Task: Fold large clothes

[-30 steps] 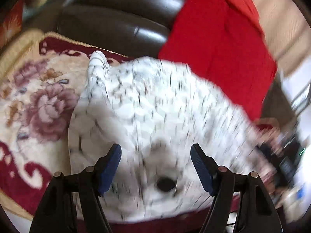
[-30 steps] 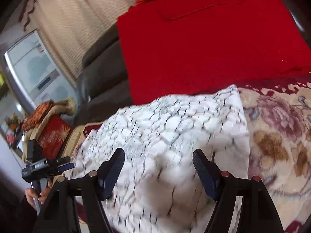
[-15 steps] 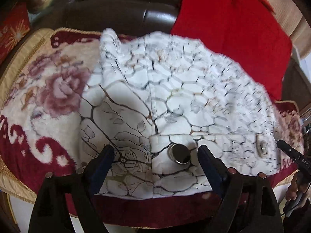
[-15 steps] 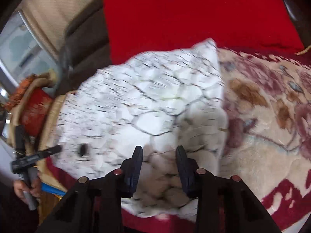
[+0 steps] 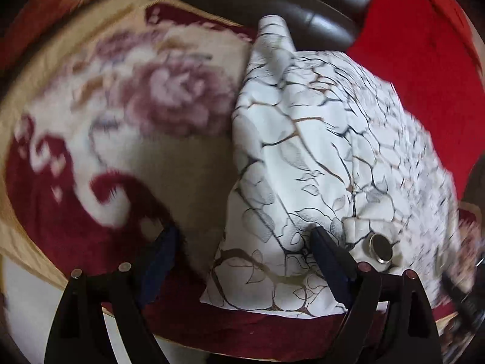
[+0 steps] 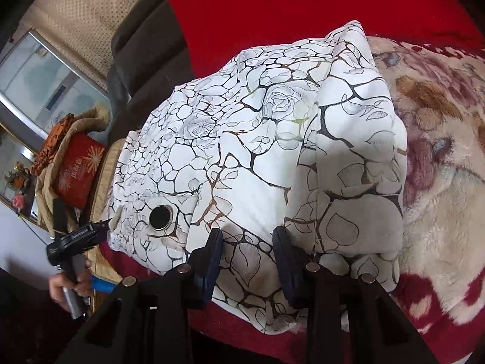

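A white garment [image 5: 318, 151] with a dark crack-and-rose print lies folded on a floral blanket [image 5: 121, 151]. A metal snap button [image 5: 380, 250] sits near its front edge. My left gripper [image 5: 242, 236] is open wide over the garment's near left corner, with one finger above the blanket and the other above the fabric. In the right wrist view the garment [image 6: 257, 151] fills the middle, button [image 6: 160, 217] at the left. My right gripper [image 6: 248, 236] has its jaws drawn in on the front hem, fabric pinched between the pads. A hand holds the left gripper [image 6: 75, 239] at the garment's far corner.
A red cloth [image 6: 303, 6] covers the dark leather sofa back [image 5: 303, 6] behind the garment. The blanket [image 6: 439, 212] spreads to the right. A red box [image 6: 78, 176] and piled cloth stand beyond the sofa's left end. The blanket's front edge hangs just under both grippers.
The left gripper slid to the garment's left corner, sank and spread its jaws wider. The right gripper's jaws narrowed from wide open and it dropped onto the front hem.
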A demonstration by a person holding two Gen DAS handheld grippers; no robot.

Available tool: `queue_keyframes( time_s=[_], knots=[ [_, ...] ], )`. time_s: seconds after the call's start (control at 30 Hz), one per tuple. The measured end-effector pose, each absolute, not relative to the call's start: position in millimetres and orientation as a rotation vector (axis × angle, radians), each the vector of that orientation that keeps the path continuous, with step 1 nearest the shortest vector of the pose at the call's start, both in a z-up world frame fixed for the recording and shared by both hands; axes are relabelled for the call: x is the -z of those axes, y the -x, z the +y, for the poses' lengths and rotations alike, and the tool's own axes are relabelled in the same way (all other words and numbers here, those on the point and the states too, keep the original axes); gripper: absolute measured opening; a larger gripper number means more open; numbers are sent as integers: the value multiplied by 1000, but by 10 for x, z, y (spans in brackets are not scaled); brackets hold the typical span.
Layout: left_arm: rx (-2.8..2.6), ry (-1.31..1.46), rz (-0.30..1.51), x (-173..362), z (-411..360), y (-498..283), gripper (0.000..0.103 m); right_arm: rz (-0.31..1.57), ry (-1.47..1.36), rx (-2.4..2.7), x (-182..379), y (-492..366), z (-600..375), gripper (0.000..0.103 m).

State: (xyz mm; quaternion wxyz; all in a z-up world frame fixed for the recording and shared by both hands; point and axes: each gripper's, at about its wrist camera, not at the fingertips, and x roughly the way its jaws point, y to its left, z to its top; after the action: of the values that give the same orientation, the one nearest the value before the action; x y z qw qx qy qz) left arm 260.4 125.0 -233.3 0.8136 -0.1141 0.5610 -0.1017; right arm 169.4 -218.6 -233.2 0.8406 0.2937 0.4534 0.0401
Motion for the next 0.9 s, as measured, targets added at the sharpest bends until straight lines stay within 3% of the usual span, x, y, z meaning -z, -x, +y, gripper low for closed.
queue_keyframes(
  time_s=[0.17,0.33,0.53,0.73,0.9],
  knots=[
    [214,239,1133,2138,1324,-2511,89,945,-586,-77,2157,-1584,-2188,39],
    [168,229,1080,2040,1414,-2394,89,806,-544,-78,1962,-1477,-2143,39],
    [122,241,1181,2339,1448,-2370,89,931,-636,-41,2377,-1575,-2268,39],
    [153,238,1116,1955,1345,-2212,89,907,-611,-44,2133,-1516,-2267,39],
    [266,153,1039,1562,833,-2147,89,801,-612,-6,1934,-1479,-2383,39]
  ],
)
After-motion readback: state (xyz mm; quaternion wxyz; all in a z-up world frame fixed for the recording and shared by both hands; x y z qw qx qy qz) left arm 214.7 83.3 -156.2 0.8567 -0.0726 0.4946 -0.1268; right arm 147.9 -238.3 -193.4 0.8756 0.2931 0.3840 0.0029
